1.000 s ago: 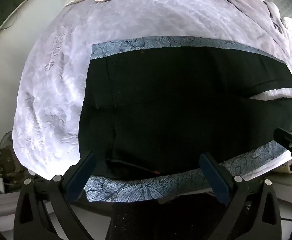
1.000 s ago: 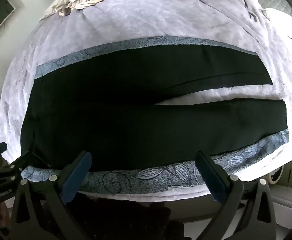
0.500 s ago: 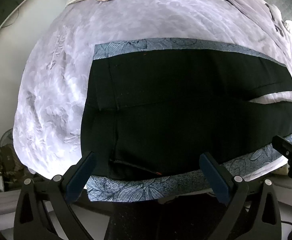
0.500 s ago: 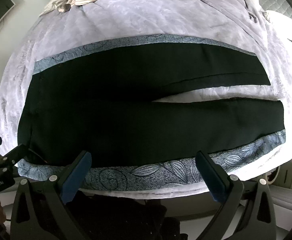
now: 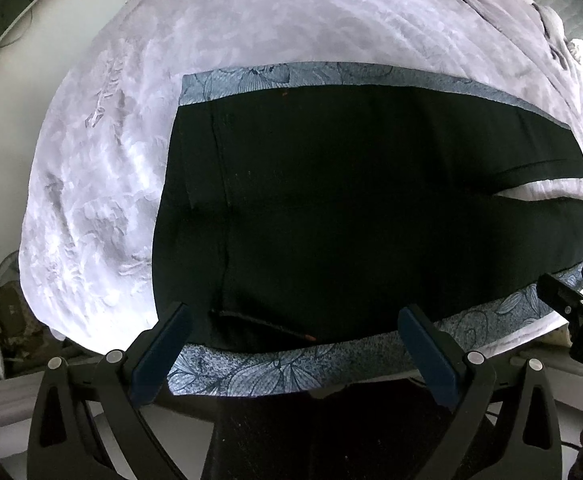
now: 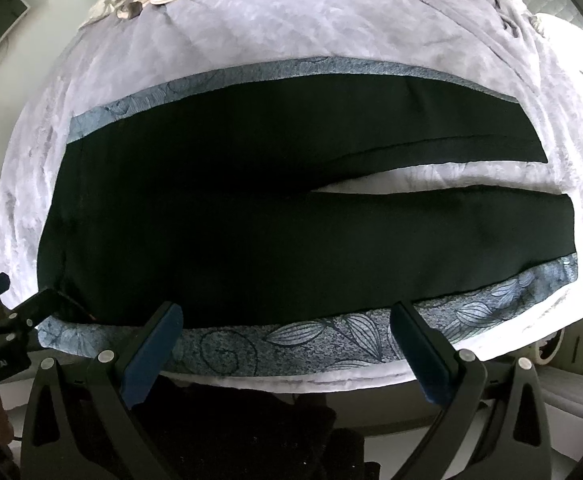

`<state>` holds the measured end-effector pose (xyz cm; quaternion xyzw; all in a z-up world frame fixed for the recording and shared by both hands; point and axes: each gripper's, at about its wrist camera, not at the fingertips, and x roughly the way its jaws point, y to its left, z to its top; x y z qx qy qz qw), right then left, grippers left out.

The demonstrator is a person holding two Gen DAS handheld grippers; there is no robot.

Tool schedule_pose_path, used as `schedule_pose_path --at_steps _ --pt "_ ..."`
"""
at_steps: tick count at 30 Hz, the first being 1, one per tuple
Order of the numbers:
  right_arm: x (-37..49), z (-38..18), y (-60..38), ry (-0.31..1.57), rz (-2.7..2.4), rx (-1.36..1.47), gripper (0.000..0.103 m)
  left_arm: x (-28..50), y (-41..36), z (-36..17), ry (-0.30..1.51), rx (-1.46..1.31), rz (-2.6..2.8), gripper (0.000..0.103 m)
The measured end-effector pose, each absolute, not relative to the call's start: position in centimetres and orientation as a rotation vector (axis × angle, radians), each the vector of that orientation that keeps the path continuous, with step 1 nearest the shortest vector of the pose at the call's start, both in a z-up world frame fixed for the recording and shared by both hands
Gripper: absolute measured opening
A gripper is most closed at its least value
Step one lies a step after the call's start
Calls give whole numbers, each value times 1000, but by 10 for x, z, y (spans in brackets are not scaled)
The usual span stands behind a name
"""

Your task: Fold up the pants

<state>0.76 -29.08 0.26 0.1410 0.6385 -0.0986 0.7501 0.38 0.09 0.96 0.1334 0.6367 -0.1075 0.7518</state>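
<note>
Both grippers hover with fingers spread wide, holding nothing: left gripper (image 5: 293, 334), right gripper (image 6: 285, 332). Just beyond the fingertips, black pants (image 6: 251, 216) lie flat, patterned side stripe (image 6: 331, 344) nearest, on a lavender bedspread (image 5: 291, 28). A shallow pinch could catch only the top layer, skewing the fold.

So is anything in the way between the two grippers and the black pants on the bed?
Nothing visible is. The left gripper and the right gripper both hang open at the near edge of the pants, which lie spread flat on the bed cover with nothing on top.
</note>
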Motion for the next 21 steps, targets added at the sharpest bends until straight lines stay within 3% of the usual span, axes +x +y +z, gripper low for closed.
schedule_pose_path --at_steps 21 --pt "5 -8 -297 1426 -227 347 103 4 1 8 1401 309 -218 103"
